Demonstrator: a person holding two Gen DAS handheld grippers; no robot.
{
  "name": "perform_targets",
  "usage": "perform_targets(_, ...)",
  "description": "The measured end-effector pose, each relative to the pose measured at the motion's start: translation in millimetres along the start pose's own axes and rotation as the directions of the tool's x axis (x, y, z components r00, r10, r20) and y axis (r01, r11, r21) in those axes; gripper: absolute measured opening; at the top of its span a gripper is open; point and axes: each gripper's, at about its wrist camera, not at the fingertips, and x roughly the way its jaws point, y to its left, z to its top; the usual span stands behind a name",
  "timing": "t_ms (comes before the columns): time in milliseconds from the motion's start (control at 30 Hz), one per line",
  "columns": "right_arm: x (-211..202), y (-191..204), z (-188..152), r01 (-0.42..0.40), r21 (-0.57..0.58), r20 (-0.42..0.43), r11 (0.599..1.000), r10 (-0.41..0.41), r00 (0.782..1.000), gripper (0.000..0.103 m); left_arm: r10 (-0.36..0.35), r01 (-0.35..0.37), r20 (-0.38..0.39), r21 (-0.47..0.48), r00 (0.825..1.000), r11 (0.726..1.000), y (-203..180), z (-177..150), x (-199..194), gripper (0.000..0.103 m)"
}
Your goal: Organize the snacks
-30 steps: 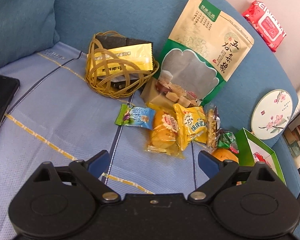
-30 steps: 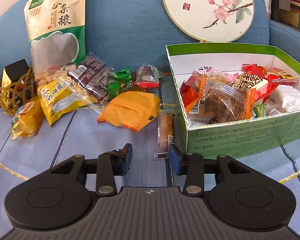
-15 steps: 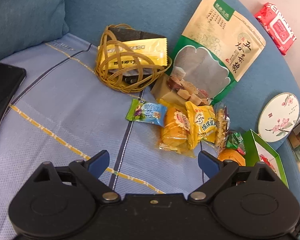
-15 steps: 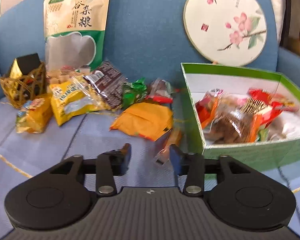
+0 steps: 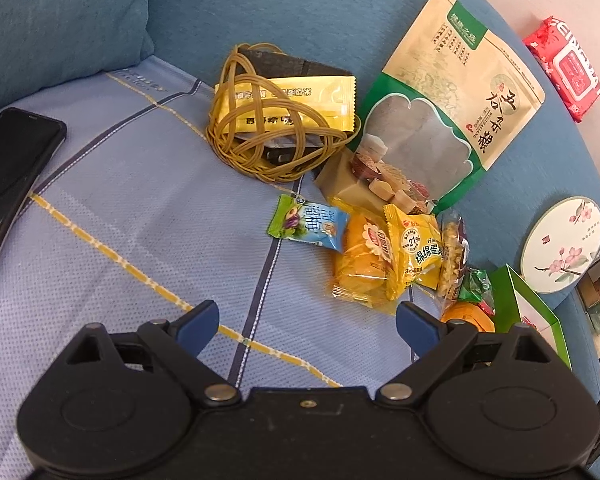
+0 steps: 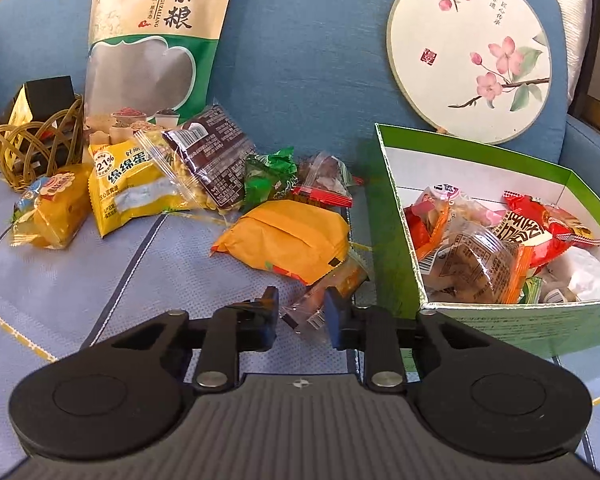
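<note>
Snack bar [image 6: 324,294], a slim clear-wrapped stick, lay between the fingers of the right tongs [image 6: 301,314], its near end in the gap and its long axis slanting away up and to the right, toward the green box [image 6: 396,216]. The jaws had just been closing around it; whether the pads were pressing the wrapper yet I could not tell. The bar's far end was tucked under the orange packet [image 6: 284,240], just beside the box wall. The right hand was plainly the nearer one. The left tongs [image 5: 307,320] hung released and empty over the sofa seat [image 5: 140,220], with the yellow packets [image 5: 384,260] ahead and the basket [image 5: 268,128] beyond. The box, already holding several snacks, sat just right of the bar.
</note>
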Motion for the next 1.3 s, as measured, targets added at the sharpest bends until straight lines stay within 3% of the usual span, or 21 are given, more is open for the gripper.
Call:
perform_targets(100,-1.0,-1.2,-0.9,0.003,0.004,0.007,1.0,-0.003,1.0,0.03,0.002,-0.002,0.0,-0.004,1.0,1.0,0.8,-0.2,-0.5,0.103)
perform_targets(433,-8.9,4.0,-5.1,-0.01,0.006,0.018,1.0,0.01,1.0,0.027,0.002,-0.002,0.008,-0.026,1.0,1.0,5.4,1.2,-1.7,0.103)
perform_targets(600,-14.6,10.4,-6.3,-0.082,0.015,0.013,0.997,0.082,0.997,0.019,0.002,-0.001,0.017,-0.029,1.0,1.0,6.3,2.4,-3.7,0.103)
perform_targets(700,-20.2,13.6,-6.9,-0.075,-0.002,0.045,0.997,0.075,0.996,0.02,-0.004,0.004,0.025,-0.023,1.0,1.0,6.1,4.7,-5.0,0.103)
perform_targets(800,-22.0,8.4,-5.1,-0.042,0.009,0.074,0.999,0.041,0.996,0.043,-0.005,0.005,0.022,-0.01,1.0,1.0,5.8,7.8,-1.7,0.103)
perform_targets(1000,-10.3,-5.4,-1.9,-0.005,0.067,0.056,0.998,0.001,0.998,0.05,-0.007,0.007,0.021,-0.003,1.0,1.0,4.2,15.5,6.7,0.103)
perform_targets(1067,-9.4,-7.0,-2.4,-0.001,0.089,0.051,0.996,-0.004,0.999,0.068,-0.005,0.005,0.031,-0.004,1.0,1.0,3.6,20.8,8.6,0.103)
perform_targets(1100,-8.5,-7.4,-2.9,0.0,0.103,0.049,0.995,-0.005,0.999,0.089,0.002,-0.002,0.035,-0.004,0.999,1.0,2.8,24.7,10.9,0.103)
perform_targets(1133,-6.9,-7.6,-3.5,0.006,0.117,0.047,0.993,-0.012,0.999,0.095,0.008,-0.008,0.036,-0.002,0.999,1.0,2.0,29.4,14.4,0.103)
perform_targets(1233,0.7,-7.5,-3.4,0.003,0.148,0.025,0.989,-0.007,1.0,0.091,0.026,-0.026,0.036,-0.004,0.999,1.0,-1.0,44.2,28.6,0.103)
perform_targets(1267,4.3,-7.1,-3.7,0.0,0.152,0.015,0.988,-0.002,1.0,0.085,0.03,-0.03,0.034,-0.008,0.999,1.0,-2.6,49.8,34.9,0.103)
perform_targets(1300,7.4,-6.3,-4.8,0.003,0.149,0.0,0.989,-0.003,1.0,0.063,0.034,-0.033,0.033,-0.013,0.999,0.999,-3.6,54.5,40.3,0.103)
